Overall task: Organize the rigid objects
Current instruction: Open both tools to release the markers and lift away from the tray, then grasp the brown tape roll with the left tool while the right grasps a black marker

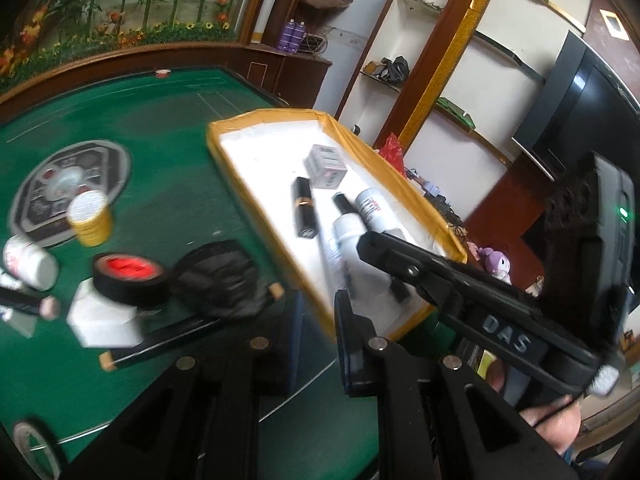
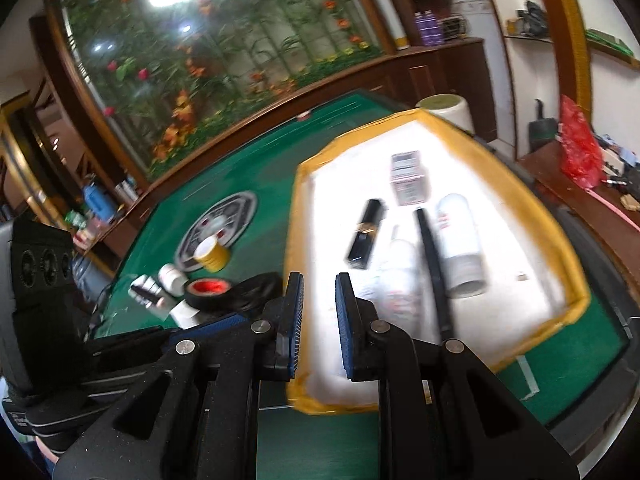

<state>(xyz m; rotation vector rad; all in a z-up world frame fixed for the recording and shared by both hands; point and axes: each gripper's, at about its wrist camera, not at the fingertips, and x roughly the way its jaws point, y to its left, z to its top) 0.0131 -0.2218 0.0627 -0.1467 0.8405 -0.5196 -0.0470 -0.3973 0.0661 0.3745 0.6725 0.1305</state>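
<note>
Both grippers, left gripper [image 1: 316, 340] and right gripper [image 2: 318, 320], have narrow, empty jaws. I judge the yellow-rimmed tray [image 1: 224, 152] collects sorted items, while the black tape roll [image 1: 130, 276] waits on the green table [image 1: 168, 120].

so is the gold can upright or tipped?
Upright. The gold can stands on the green table with its white lid facing up, outside the tray.

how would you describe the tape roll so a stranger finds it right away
On the green table, look left of the yellow-rimmed tray, among the loose clutter. The tape roll lies flat beside a crumpled black cloth; it alone is a black ring with a red centre.
</note>
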